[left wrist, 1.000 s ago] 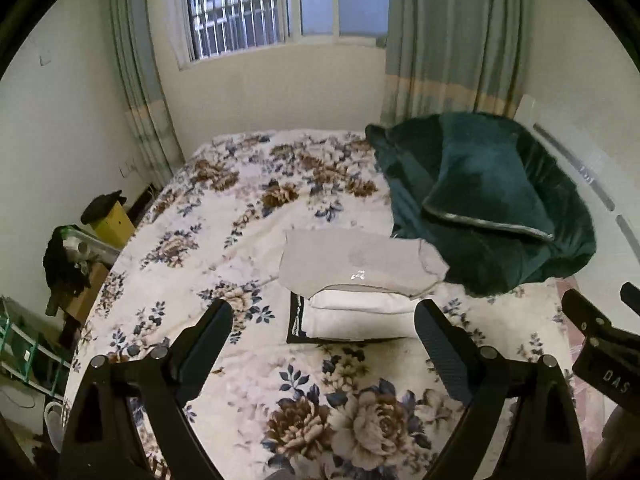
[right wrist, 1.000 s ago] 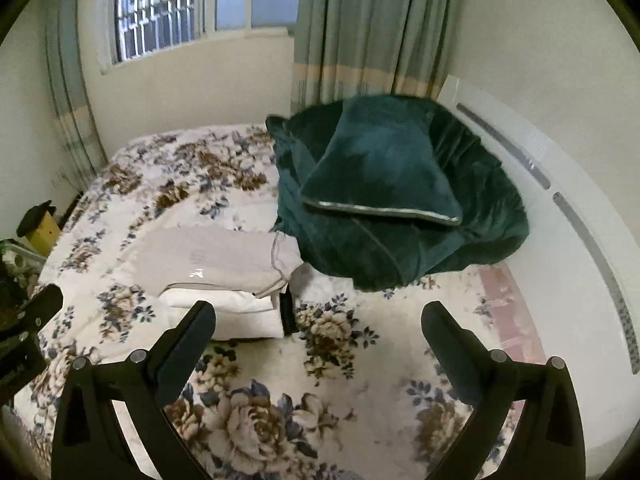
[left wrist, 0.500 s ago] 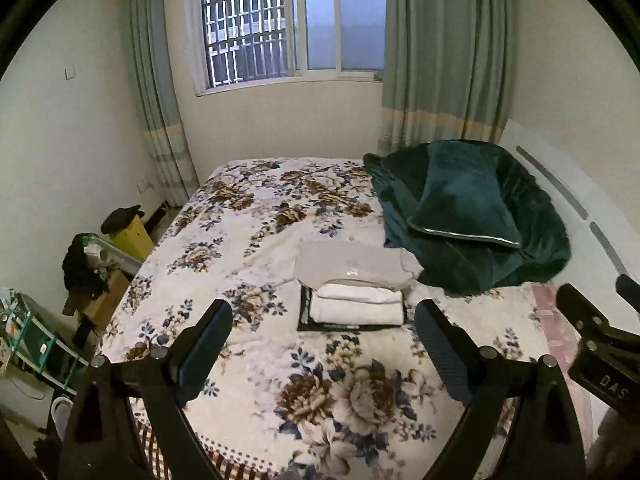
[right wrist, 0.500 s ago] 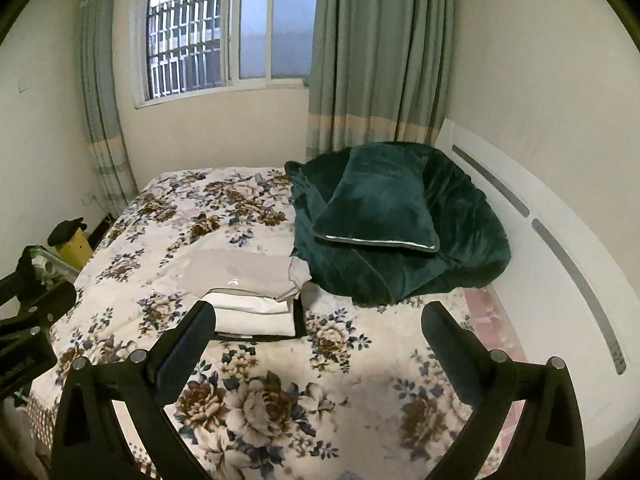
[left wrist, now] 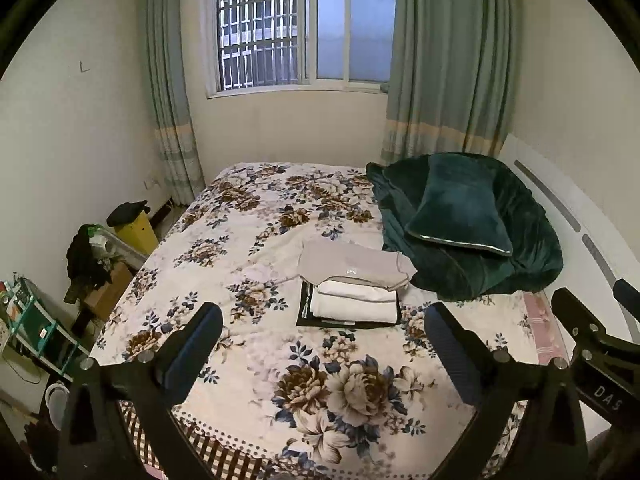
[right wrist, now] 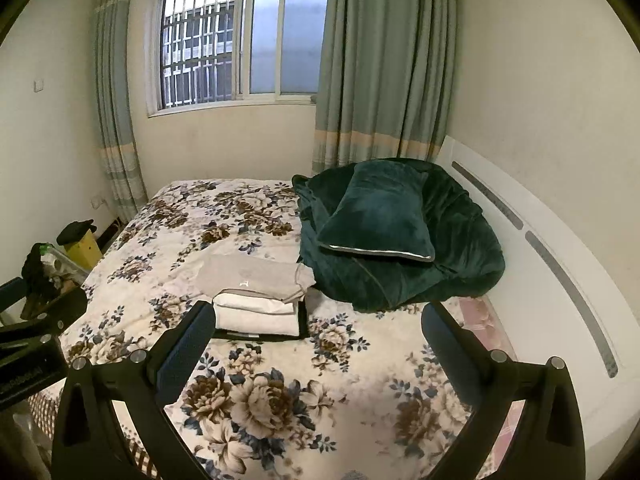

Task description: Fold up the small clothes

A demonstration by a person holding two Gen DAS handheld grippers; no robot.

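Observation:
A stack of folded clothes (left wrist: 354, 294) lies on the floral bed (left wrist: 280, 360): a beige garment (left wrist: 352, 266) on top, white folded pieces (left wrist: 352, 306) under it, a black piece at the bottom. The stack also shows in the right wrist view (right wrist: 260, 304). My left gripper (left wrist: 322, 356) is open and empty, held back near the bed's front edge, well short of the stack. My right gripper (right wrist: 316, 354) is open and empty, likewise back from the stack. The right gripper's body shows at the left view's right edge (left wrist: 592, 360).
A dark green blanket with a pillow (left wrist: 460, 216) is heaped to the right of the stack against the white headboard (right wrist: 560, 280). A yellow bin (left wrist: 134, 228) and cluttered shelves (left wrist: 36, 320) stand left of the bed. Window and curtains are behind.
Both grippers have pulled back and up from the bed, so the stack looks smaller and farther. Both stay open and empty. The stack has not moved.

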